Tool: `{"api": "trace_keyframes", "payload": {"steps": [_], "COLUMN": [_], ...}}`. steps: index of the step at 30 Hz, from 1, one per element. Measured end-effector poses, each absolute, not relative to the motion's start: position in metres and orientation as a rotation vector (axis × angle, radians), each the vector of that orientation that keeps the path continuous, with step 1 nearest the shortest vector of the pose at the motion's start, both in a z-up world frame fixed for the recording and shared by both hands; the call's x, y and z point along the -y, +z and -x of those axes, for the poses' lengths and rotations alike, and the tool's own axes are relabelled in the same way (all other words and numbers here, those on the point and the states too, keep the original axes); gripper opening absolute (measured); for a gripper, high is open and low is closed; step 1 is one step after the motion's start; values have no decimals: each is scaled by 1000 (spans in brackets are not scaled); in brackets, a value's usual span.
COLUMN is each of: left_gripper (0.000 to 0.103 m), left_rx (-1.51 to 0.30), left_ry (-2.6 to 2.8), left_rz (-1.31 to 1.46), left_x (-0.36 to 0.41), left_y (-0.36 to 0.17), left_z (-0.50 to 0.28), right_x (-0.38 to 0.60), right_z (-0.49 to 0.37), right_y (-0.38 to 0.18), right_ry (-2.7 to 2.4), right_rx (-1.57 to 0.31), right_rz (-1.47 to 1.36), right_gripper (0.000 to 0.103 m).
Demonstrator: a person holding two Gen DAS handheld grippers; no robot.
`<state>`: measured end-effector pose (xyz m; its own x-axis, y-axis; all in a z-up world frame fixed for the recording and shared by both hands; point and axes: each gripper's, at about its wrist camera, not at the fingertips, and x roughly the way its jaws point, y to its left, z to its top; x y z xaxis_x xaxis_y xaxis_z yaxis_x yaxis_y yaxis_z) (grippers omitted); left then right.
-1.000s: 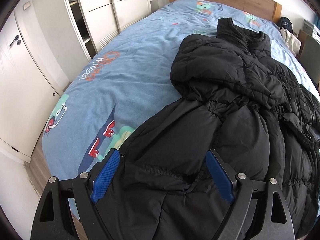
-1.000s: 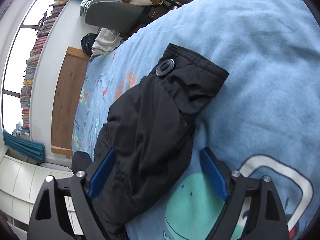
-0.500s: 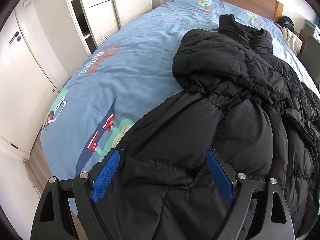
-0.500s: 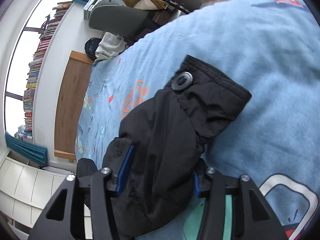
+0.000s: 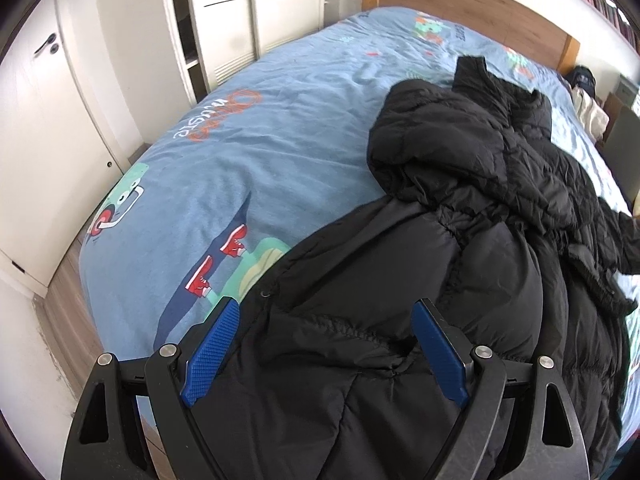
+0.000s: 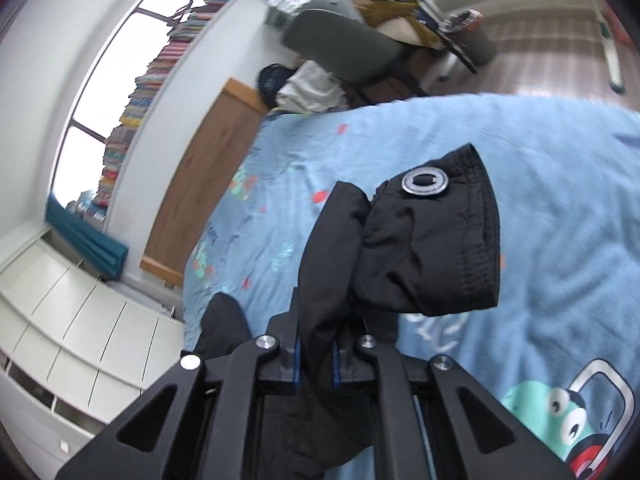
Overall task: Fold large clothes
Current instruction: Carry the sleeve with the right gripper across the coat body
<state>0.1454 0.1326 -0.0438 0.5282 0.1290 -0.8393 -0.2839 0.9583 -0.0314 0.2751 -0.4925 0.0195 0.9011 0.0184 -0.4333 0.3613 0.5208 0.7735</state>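
Bedroom: blue printed bedspread [image 5: 248, 168] offers wide clear space toward the wardrobe [image 5: 240, 20]. The black puffer jacket [image 5: 460, 240] lies heaped along the bed's near side. Left gripper [image 5: 326, 344] hovers released, straddling the hem. Right gripper [image 6: 316, 360] is clenched on the sleeve [image 6: 408, 248], cuff dangling. Risk: slick padded fabric may slip out, or dragging may pull the bulk off the bed edge.
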Motion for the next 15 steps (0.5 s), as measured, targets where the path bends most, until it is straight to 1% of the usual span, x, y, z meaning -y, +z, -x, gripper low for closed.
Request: {"api": "trace_keyframes", "payload": {"steps": [3,8,15], "left_gripper": [87,87,87], "left_rx": [-967,-941,-908], "left_ry": [253,254,272], "left_rz": [198,227,267], "left_x": [-141,-153,-176], "left_y": [-40,-36,-30], "left_z": [-140,-132,-120], "right_x": [463,407,325], "right_z": [-288,-302,-309], "right_y": [54,92,118], "right_ry": [-138,-17,128], "right_rx": [-417,-421,-450], "right_rz": [-928,-829,-725], "right_gripper": [9,8,8]}}
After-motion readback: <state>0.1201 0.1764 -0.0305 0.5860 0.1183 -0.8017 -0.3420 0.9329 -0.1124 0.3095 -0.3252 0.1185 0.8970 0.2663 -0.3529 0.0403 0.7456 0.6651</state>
